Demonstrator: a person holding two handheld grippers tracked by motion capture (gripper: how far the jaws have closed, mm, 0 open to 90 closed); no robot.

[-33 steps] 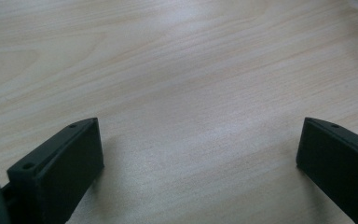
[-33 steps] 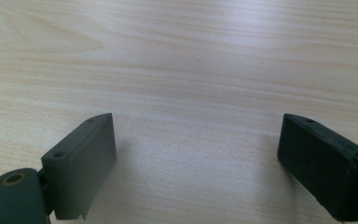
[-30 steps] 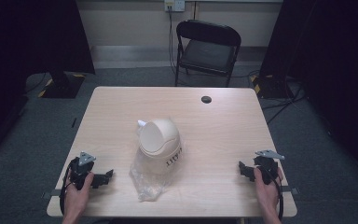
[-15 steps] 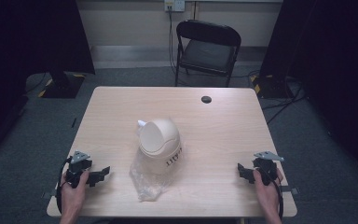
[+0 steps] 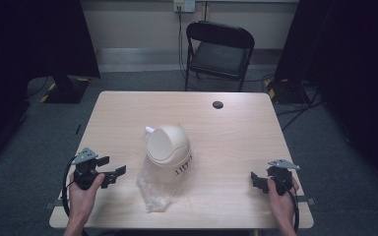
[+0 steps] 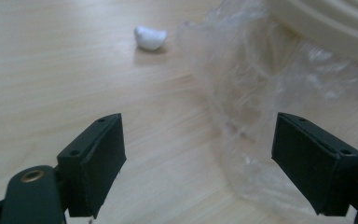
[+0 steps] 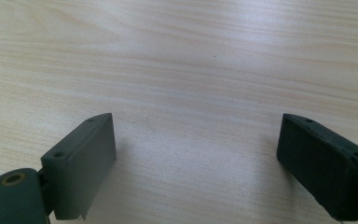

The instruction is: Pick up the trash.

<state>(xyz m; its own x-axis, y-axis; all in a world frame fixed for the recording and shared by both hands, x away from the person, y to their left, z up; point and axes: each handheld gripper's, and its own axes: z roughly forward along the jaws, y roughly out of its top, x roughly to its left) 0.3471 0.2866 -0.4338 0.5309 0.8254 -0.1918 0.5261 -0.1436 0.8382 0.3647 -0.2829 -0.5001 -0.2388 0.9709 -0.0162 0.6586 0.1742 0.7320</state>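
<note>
cream swing-lid bin (image 5: 170,150) on its side mid-table (image 5: 128,113), lettering up, clear plastic bag (image 5: 153,189) spilling from its base | small white lump (image 6: 150,37) beside bag | left gripper (image 5: 115,172) wide, near bag | right gripper (image 5: 256,181) wide, over bare wood

A lidded bin (image 5: 169,151) lies tipped on its side at the middle of the tabletop (image 5: 236,142), resting on a plastic bag (image 5: 153,189) that spreads toward the near edge. A small lump (image 6: 150,37) sits just behind the bin. The left gripper (image 5: 109,170) rests near the bag's left side; the right gripper (image 5: 257,181) sits well apart at the near right. A small disc (image 5: 218,104) lies toward the far edge, and a chair (image 5: 218,49) stands behind the table.
</note>
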